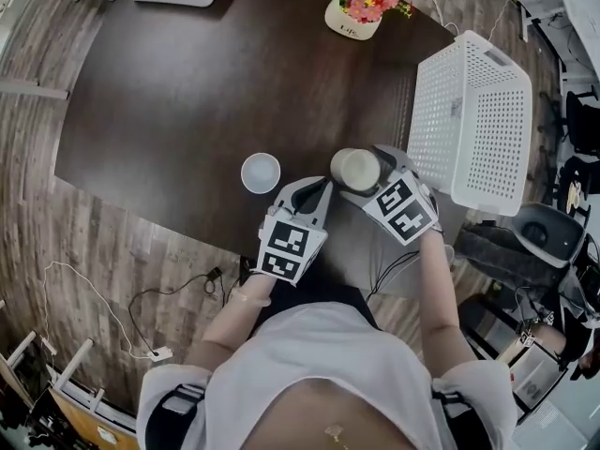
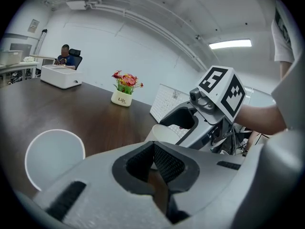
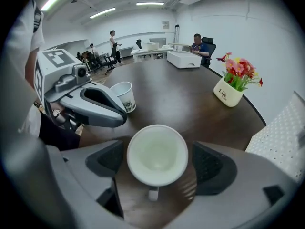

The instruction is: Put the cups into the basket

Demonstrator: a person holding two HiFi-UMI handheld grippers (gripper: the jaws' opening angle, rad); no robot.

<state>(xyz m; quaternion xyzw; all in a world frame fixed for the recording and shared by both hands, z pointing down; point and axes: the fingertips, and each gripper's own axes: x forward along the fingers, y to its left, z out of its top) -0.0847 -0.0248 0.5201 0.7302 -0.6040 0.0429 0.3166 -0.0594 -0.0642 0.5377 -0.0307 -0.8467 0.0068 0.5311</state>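
Left cup (image 1: 261,172): stood upright on the dark table (image 1: 169,111), mouth up, just left of and ahead of the left gripper's tips; nothing is touching it.
Left gripper (image 1: 311,195): jaws are brought together with nothing between them; it is held low over the near table edge, between the two cups.
Right cup (image 1: 356,168): stood upright on the table, mouth up, seated between the right gripper's jaws and right of the left cup.
Right gripper (image 1: 370,181): jaws are spread wide to either side of the right cup; a gap is seen between each pad (image 3: 212,163) and the cup wall, so nothing is clamped yet.
Key relation: the right cup's axis runs vertically, and the jaws straddle it from above and behind; a squeeze is judged to be all that is needed before lifting.
Basket (image 1: 473,129): set at the table's right end, just right of the right gripper, so the right hand is the nearer one.
Counts: two cups, one basket, two grippers.
Cups in basket: none can be seen, though the basket's inside is possibly not fully shown.
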